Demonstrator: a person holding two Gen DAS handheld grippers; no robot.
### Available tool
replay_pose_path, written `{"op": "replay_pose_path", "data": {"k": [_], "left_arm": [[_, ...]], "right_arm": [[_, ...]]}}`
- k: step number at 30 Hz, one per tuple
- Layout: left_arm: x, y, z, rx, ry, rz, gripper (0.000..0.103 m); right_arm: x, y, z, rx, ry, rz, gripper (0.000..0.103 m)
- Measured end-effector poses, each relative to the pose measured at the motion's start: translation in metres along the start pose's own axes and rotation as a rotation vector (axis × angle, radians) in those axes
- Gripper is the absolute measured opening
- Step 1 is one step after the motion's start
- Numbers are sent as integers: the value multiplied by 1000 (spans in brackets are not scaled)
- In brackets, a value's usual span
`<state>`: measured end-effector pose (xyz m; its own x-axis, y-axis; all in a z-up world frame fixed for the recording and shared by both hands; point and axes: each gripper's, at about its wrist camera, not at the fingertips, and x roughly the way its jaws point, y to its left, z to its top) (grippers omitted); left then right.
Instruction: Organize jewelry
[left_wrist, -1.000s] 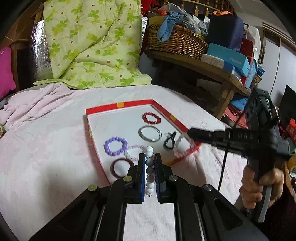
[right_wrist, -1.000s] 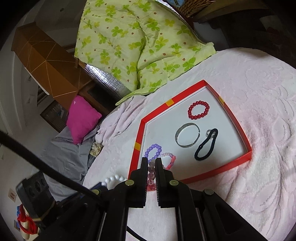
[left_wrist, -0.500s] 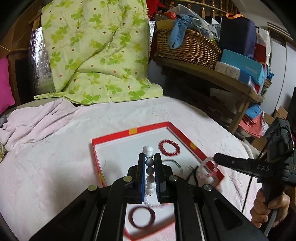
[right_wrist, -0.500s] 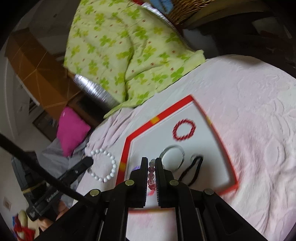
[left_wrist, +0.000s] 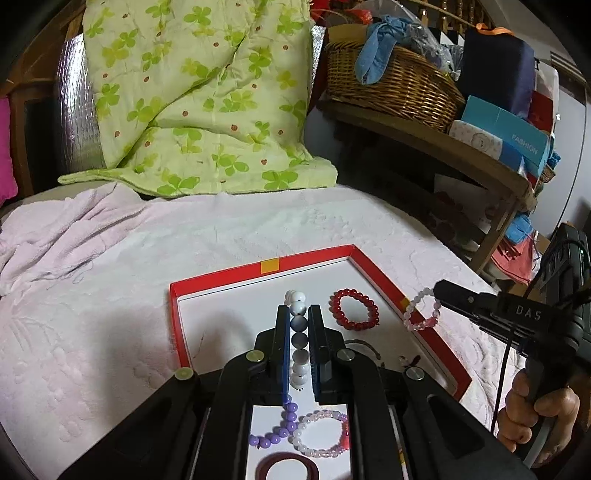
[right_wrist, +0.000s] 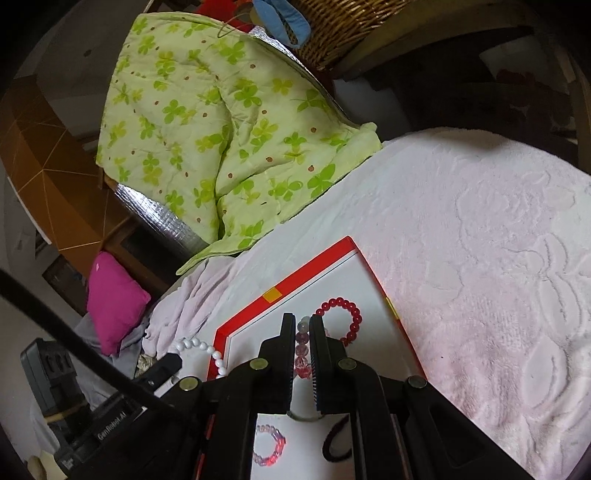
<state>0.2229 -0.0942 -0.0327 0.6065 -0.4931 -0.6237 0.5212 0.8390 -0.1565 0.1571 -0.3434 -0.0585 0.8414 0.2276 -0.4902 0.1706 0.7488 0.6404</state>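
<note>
While pinching a white bracelet (left_wrist: 299, 332) between narrowly set jaws, holding the left gripper (left_wrist: 298, 312) above the left half of the red tray (left_wrist: 303, 260), with the beads running in a line down the gap and two of them sticking out past the tips. Seen from the right wrist camera, dangling that same loop of white beads over the tray's left rim, close to the far left corner.

Clamping a pink bracelet (right_wrist: 302, 350) in the right gripper (right_wrist: 303, 319), jaws likewise drawn close on the beads, and carrying it in the air over the tray's right edge, a little nearer than the far right corner. Being gripped at the handle by a bare hand (left_wrist: 535, 417).

Lying flat on the white floor of the tray: a red bracelet (left_wrist: 354, 310) toward the far right corner, a silver bangle (left_wrist: 364, 345) partly hidden behind the left gripper's body, a purple bracelet (left_wrist: 277, 428) touching a pale pink-and-white bracelet (left_wrist: 321, 432) nearer the front, and a dark red ring (left_wrist: 288, 467) at the front edge. Showing a black hair tie (right_wrist: 334, 443) in the right wrist view, toward the near right side.

Resting the tray on a pink blanket (left_wrist: 92, 314), with a green quilt (left_wrist: 195, 92) and a wicker basket (left_wrist: 388, 81) lying beyond.
</note>
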Motion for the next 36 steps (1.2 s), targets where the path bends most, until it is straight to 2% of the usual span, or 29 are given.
{"op": "replay_pose_path", "data": {"k": [5,15,24,36], "left_arm": [[6,9,-1,-33,12,7,10],[18,11,-7,-19,47,45,10],[21,15,-10,-13,62,84,10],[27,15,-13,10,79,135,10]], "right_arm": [[24,19,4,-25,28,31,8],[77,44,5,-5,102,86,9],[109,47,0,46,147,104,9],[128,42,-8,64,175,90,9]]}}
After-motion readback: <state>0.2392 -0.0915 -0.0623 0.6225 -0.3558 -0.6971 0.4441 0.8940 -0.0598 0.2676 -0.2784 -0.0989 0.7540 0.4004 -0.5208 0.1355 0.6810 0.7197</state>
